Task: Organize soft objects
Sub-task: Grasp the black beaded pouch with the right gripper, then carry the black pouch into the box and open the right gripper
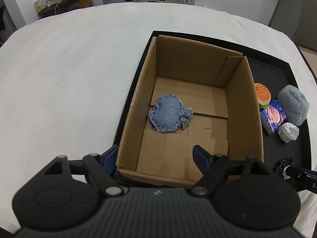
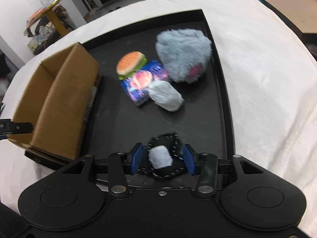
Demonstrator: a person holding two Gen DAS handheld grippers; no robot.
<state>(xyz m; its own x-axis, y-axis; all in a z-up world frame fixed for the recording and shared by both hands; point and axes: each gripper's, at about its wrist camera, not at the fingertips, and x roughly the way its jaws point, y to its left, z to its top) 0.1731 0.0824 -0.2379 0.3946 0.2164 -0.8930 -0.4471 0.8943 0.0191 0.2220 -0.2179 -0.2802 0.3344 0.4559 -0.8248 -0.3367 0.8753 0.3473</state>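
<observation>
denim pouch (image 1: pixel 169 115) flat in cardboard box (image 1: pixel 245 107), long axis left-right. left gripper (image 1: pixel 154 154) wide open, empty. right gripper (image 2: pixel 163 158) part open astride black pouch (image 2: pixel 168 159), contact unclear.

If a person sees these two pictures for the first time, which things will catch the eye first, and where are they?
The open cardboard box stands at the left of the black tray, with one blue denim pouch on its floor. Right of the box lie a fluffy grey plush, a toy hamburger and a purple tissue pack. The right tool has its fingers on either side of a black stitched pouch.
</observation>
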